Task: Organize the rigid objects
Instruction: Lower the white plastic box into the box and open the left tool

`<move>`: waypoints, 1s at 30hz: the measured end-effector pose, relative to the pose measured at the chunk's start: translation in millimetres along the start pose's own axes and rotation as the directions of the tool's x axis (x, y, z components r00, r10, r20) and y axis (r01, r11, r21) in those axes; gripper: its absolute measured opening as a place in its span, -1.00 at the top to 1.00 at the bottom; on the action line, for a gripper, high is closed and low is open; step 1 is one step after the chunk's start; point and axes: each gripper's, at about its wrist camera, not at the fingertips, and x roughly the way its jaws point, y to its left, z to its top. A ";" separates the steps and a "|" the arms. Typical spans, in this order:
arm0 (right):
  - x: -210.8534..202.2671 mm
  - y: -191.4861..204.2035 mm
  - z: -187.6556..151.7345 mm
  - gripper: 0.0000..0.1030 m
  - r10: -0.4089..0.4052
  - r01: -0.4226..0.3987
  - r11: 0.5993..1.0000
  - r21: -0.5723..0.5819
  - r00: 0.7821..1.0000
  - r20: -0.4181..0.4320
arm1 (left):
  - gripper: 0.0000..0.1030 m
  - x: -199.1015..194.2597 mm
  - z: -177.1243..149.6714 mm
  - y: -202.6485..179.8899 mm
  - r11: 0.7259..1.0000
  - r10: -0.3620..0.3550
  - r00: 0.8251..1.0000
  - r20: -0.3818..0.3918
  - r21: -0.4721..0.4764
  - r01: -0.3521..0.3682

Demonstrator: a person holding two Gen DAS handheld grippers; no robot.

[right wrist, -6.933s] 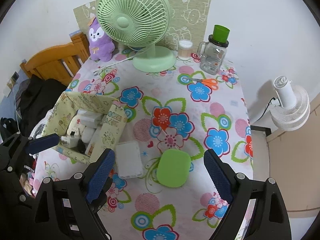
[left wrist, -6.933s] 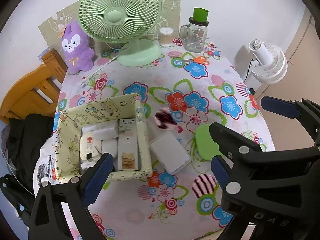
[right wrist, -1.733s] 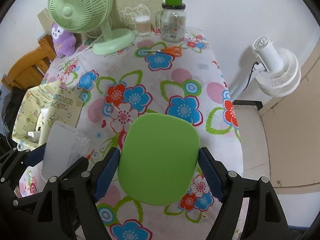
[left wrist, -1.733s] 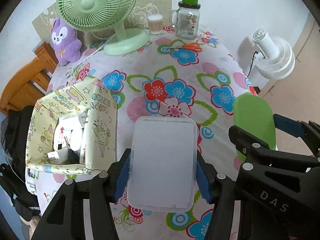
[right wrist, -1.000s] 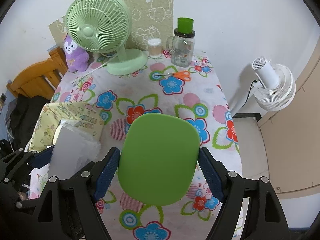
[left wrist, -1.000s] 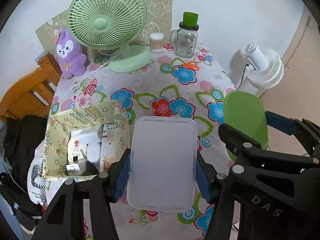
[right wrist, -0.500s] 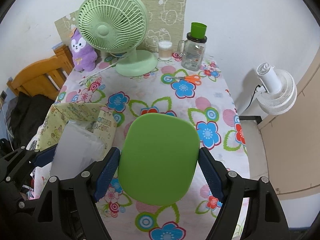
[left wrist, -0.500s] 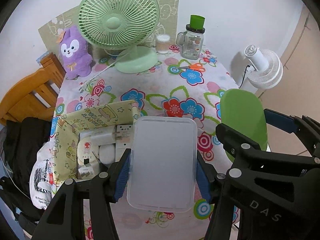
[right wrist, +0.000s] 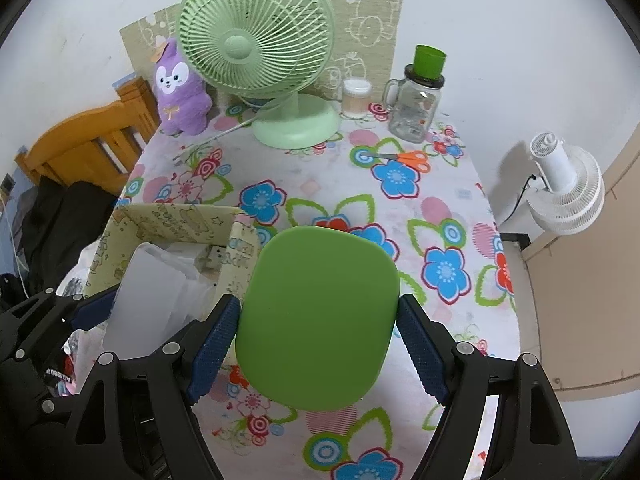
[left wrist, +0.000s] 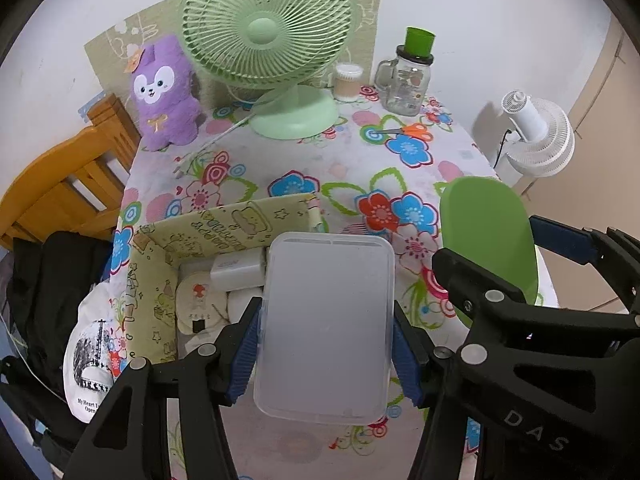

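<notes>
The left gripper (left wrist: 326, 346) is clamped on a translucent white case (left wrist: 326, 326), held flat with both blue pads pressed against its long sides. The case is carried above the table, overlapping the right wall of the yellow fabric box (left wrist: 224, 226) in the left wrist view; its height over the box cannot be told. Inside the box, a white charger (left wrist: 236, 270) and a round white item (left wrist: 198, 300) are seen packed against the back-left corner.

The right gripper (right wrist: 318, 338) is closed on a green case (right wrist: 318, 312), gripped by its two long edges and likewise held off the floral tablecloth (right wrist: 328, 184). In the right wrist view the green case sits just right of the box's near corner, with the white case and left gripper beside it to the left.

Open cloth is observed between the box and the far row of objects. Along the back edge stand a green desk fan (left wrist: 268, 36), a purple plush (left wrist: 164, 92), a cotton swab jar (left wrist: 347, 80) and a glass jar with green lid (left wrist: 408, 76). Orange scissors (right wrist: 404, 157) lie flat near the glass jar. The right table edge drops off toward a white floor fan (right wrist: 568, 192). A wooden chair (left wrist: 68, 184) is noted beyond the left edge.
</notes>
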 end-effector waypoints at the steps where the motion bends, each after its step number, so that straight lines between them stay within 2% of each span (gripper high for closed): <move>1: 1.5 2.6 0.6 -0.57 0.003 -0.003 1.000 -0.001 1.000 -0.002 | -0.18 1.5 0.3 3.2 1.000 0.001 1.000 -0.004 -0.002 -0.001; 5: 9.4 10.7 4.8 -0.57 0.021 -0.021 1.000 -0.002 1.000 -0.016 | -0.18 5.5 0.8 9.3 1.000 0.024 1.000 0.002 0.004 -0.024; 12: 28.1 25.5 11.0 -0.57 0.025 -0.027 0.999 -0.022 0.998 -0.059 | -0.18 23.3 1.9 25.3 1.000 0.010 1.000 -0.024 -0.012 -0.010; 30: 69.1 86.1 29.4 -0.57 0.055 -0.063 0.995 -0.074 0.992 -0.110 | -0.18 60.4 1.1 97.6 0.995 0.064 0.994 -0.090 -0.070 -0.071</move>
